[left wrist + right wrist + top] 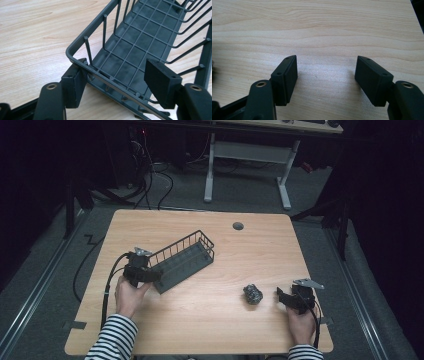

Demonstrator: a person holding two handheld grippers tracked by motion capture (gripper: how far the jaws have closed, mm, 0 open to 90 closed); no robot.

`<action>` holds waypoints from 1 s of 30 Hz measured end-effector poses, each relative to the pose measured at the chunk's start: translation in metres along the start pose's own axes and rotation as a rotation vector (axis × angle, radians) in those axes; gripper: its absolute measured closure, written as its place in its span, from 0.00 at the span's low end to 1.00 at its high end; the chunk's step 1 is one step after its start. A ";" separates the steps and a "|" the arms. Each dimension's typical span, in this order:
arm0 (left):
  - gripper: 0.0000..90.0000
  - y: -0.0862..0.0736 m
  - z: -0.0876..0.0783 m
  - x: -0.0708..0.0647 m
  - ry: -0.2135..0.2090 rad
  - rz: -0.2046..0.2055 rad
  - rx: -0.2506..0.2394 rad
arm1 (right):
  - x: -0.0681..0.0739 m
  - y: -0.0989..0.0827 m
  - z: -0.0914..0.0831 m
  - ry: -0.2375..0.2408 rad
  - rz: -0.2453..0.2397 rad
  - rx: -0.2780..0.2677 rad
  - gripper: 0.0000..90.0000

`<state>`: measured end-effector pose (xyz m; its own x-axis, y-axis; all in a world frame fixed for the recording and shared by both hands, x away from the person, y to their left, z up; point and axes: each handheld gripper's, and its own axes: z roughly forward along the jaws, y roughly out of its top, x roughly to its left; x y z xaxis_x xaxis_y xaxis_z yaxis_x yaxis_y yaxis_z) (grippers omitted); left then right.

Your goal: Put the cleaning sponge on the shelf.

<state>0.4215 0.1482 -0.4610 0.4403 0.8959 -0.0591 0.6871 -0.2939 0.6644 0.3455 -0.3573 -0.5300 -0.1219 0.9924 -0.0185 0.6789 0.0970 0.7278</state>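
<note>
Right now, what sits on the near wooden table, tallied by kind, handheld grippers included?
Wire basket, dark grey: 1
Crumpled dark lump, beside the right gripper: 1
Handheld grippers: 2, the left gripper at the basket's end wall, the right gripper over bare wood
Total: 4

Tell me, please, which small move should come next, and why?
Probably slide the right gripper toward the dark crumpled lump until its open jaws straddle it: the lump lies free just beside them, while the left gripper grips the near end of the wire basket.
</note>
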 end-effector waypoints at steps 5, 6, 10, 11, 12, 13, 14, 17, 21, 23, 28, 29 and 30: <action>0.40 -0.003 -0.002 -0.007 -0.018 0.015 0.000 | 0.000 0.000 0.000 0.000 0.000 0.000 0.39; 0.40 -0.004 -0.002 -0.008 -0.023 0.018 0.000 | 0.000 0.000 0.000 0.000 0.000 0.000 0.39; 0.40 -0.006 -0.004 -0.014 -0.036 0.034 0.003 | 0.000 0.000 0.000 0.000 0.000 0.000 0.39; 0.40 -0.006 -0.004 -0.016 -0.037 0.039 0.003 | 0.000 0.000 0.000 0.000 0.000 0.001 0.39; 0.40 -0.006 -0.005 -0.017 -0.040 0.045 0.005 | 0.000 0.000 0.000 0.000 0.000 0.000 0.39; 0.40 -0.007 -0.005 -0.018 -0.043 0.046 0.005 | 0.000 0.000 0.000 0.000 0.000 0.001 0.39; 0.40 -0.007 -0.005 -0.020 -0.045 0.053 0.007 | 0.000 0.000 0.000 0.000 0.001 0.000 0.39; 0.40 -0.007 -0.005 -0.025 -0.051 0.065 0.008 | 0.000 0.000 0.000 0.001 0.001 0.000 0.39; 0.40 -0.007 -0.003 -0.029 -0.064 0.078 0.003 | 0.000 0.000 0.000 0.001 0.001 0.000 0.39; 0.40 -0.007 -0.003 -0.031 -0.073 0.089 0.002 | 0.000 0.000 0.000 0.001 0.004 -0.001 0.39; 0.40 -0.008 -0.003 -0.037 -0.084 0.107 0.000 | 0.000 0.000 0.000 -0.001 0.001 -0.001 0.39; 0.40 -0.008 -0.003 -0.038 -0.089 0.111 -0.001 | 0.000 0.000 0.000 -0.001 0.002 0.000 0.39; 0.40 -0.009 -0.004 -0.040 -0.095 0.114 -0.001 | 0.000 0.000 0.000 -0.001 0.001 -0.001 0.39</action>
<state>0.3960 0.1163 -0.4617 0.5684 0.8211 -0.0531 0.6289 -0.3919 0.6715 0.3457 -0.3573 -0.5300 -0.1204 0.9926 -0.0179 0.6787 0.0955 0.7282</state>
